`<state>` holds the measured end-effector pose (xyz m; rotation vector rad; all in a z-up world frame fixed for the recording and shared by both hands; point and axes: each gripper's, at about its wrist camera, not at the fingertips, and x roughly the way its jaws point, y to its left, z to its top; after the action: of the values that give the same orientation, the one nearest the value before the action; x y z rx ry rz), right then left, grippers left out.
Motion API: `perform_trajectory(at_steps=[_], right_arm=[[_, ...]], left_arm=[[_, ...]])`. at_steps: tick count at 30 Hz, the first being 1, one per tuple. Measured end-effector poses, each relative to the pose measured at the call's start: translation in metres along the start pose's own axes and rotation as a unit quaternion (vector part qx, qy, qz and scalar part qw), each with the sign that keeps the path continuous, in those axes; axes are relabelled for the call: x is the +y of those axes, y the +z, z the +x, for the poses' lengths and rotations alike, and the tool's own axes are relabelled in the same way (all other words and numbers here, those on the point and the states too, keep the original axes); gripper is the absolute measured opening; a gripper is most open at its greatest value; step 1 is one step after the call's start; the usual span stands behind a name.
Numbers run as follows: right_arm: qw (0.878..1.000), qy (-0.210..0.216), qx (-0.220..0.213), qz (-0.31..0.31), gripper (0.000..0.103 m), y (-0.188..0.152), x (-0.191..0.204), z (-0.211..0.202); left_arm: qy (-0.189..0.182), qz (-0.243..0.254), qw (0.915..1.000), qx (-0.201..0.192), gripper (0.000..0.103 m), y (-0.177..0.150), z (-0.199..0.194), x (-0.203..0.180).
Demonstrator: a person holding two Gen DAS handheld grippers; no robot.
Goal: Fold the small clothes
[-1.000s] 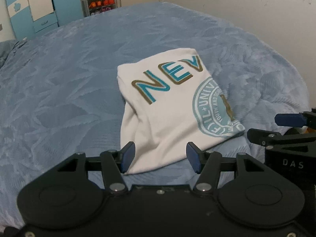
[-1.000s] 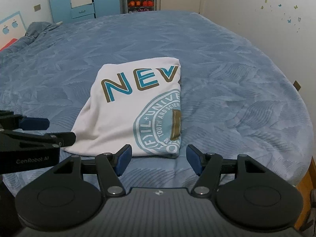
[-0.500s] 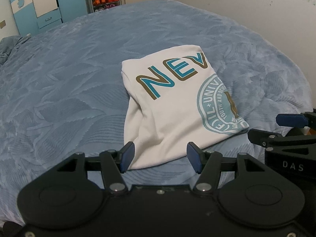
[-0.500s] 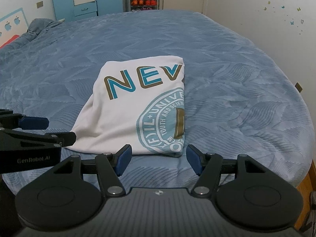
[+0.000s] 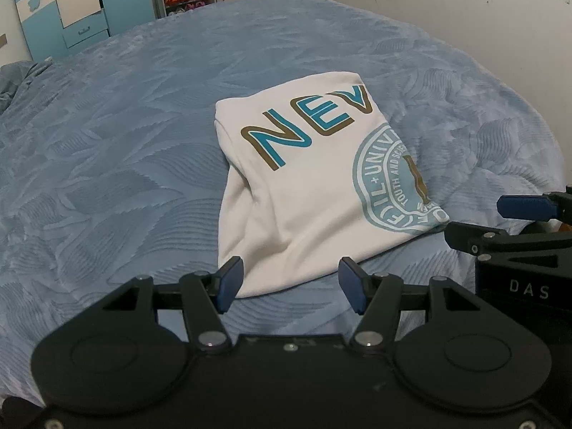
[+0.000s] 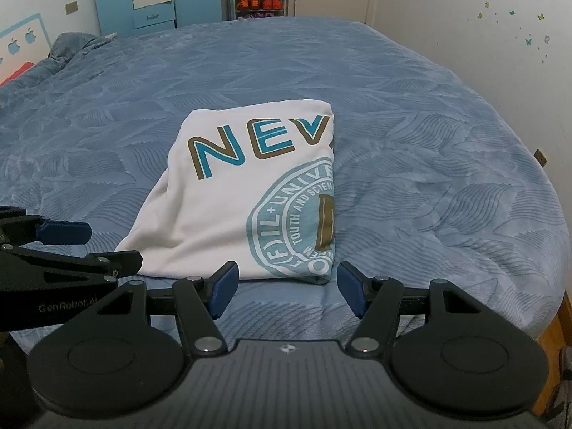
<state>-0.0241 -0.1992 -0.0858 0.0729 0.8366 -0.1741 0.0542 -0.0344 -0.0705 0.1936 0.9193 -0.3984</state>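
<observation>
— What have you got in front of you?

— Your white T-shirt (image 5: 304, 193) lies folded into a compact rectangle on the blue bed (image 5: 125, 143), flat and print side up.

— What does the print show you?

— You can read "NEV" in teal letters edged with brown along the far end, cut off at the right fold. Below it sits half of a round teal seal, also cut by that fold.

— Is it tidy?

— The right edge is straight; your left side (image 6: 161, 214) sags and flares outward toward the near corner.

Bare blue bed (image 6: 411, 164) lies open on every side of the folded shirt (image 6: 250, 196); the wall (image 6: 464, 35) bounds the right, and a rumpled blanket (image 6: 68, 50), perhaps, occupies the far left.
</observation>
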Motion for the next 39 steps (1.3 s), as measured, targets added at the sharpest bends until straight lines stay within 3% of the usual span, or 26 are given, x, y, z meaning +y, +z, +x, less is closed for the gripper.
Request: perform_trajectory(at_steps=[39], right_arm=[[1.000, 0.000, -0.003, -0.001, 0.074, 0.0006, -0.0023, -0.0002]], left_arm=[[0.004, -0.003, 1.0000, -0.004, 0.061, -0.0006, -0.0018, -0.0009]])
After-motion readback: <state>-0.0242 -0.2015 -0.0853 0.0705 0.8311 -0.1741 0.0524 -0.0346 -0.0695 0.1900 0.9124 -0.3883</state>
